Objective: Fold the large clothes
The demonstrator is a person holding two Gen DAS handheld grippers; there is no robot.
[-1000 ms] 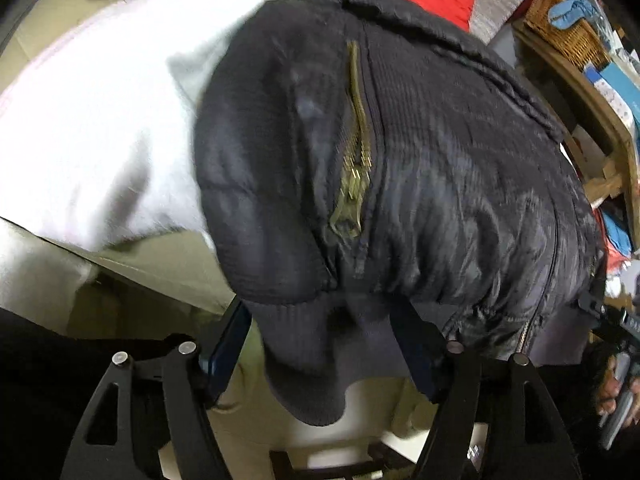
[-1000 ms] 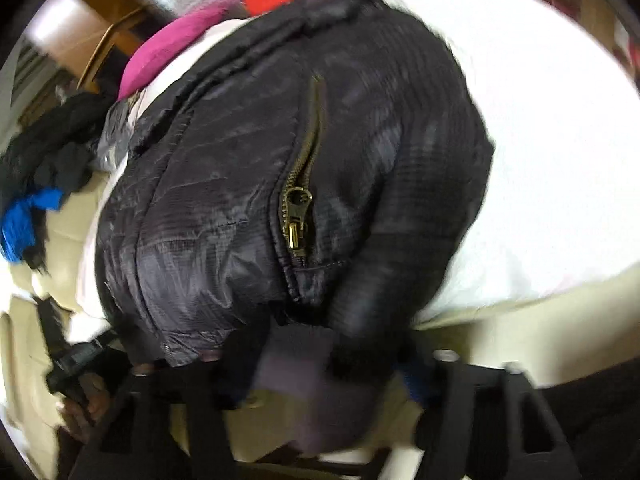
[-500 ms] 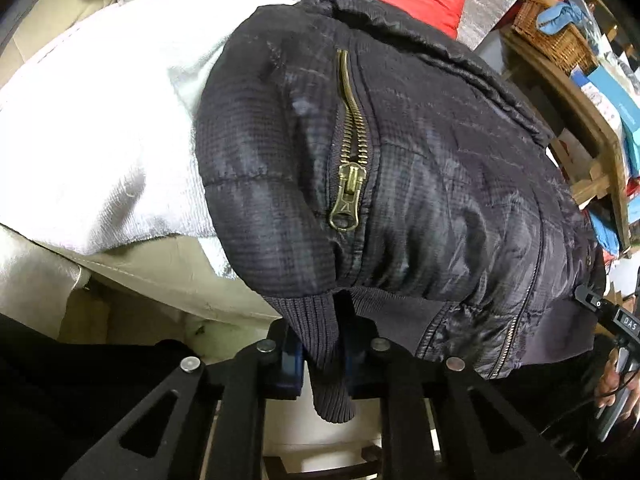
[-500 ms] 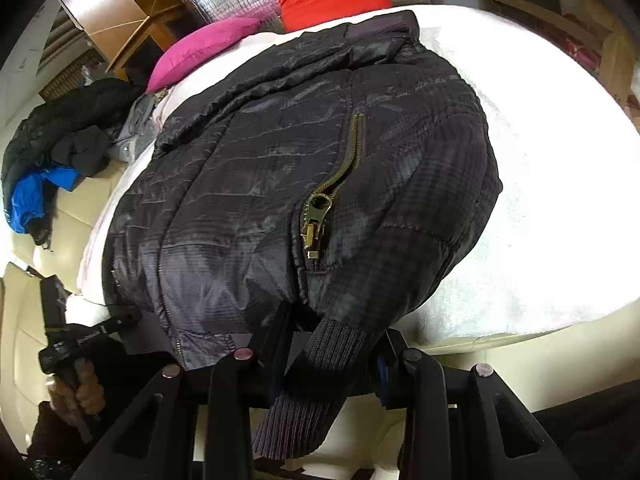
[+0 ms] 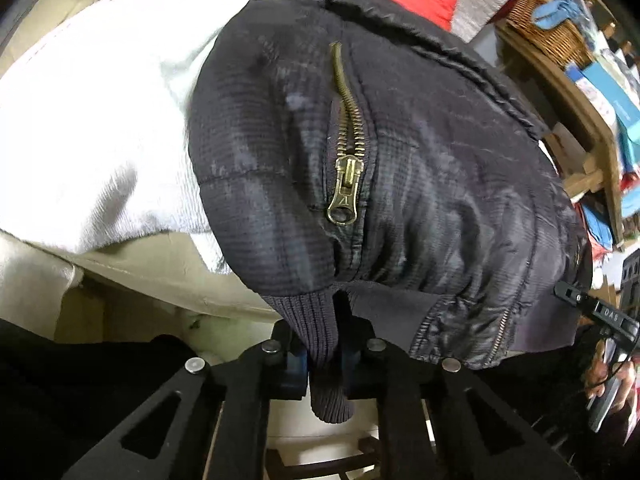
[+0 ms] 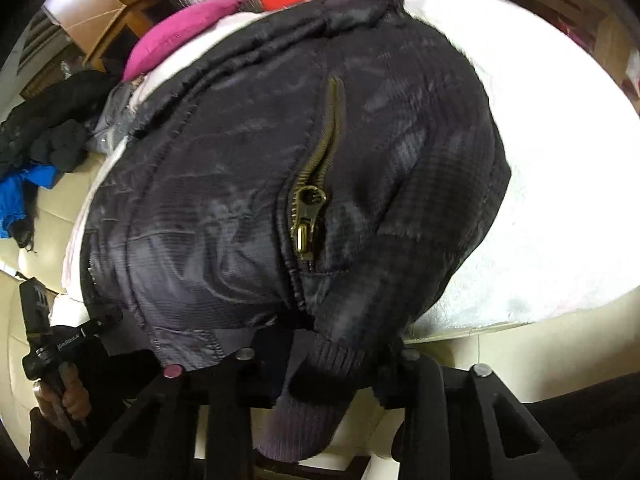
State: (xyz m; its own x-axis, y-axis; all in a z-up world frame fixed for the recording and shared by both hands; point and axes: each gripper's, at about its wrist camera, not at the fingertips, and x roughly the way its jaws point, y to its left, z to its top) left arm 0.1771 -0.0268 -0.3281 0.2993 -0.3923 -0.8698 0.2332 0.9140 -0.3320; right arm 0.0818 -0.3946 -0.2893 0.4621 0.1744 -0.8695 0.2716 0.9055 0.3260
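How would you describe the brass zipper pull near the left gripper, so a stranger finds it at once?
Start from the white cover and the black jacket spread on it. Just above the ribbed cuff sits a short brass zipper; its pull hangs at the lower end, the only shiny metal there.

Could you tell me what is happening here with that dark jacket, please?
A person is working a black quilted jacket lying on a white towel, a handheld gripper in each hand. The left gripper is shut on the left ribbed cuff. The right gripper is closing on the right ribbed cuff, already pinched between its fingers. Nothing is folded yet.
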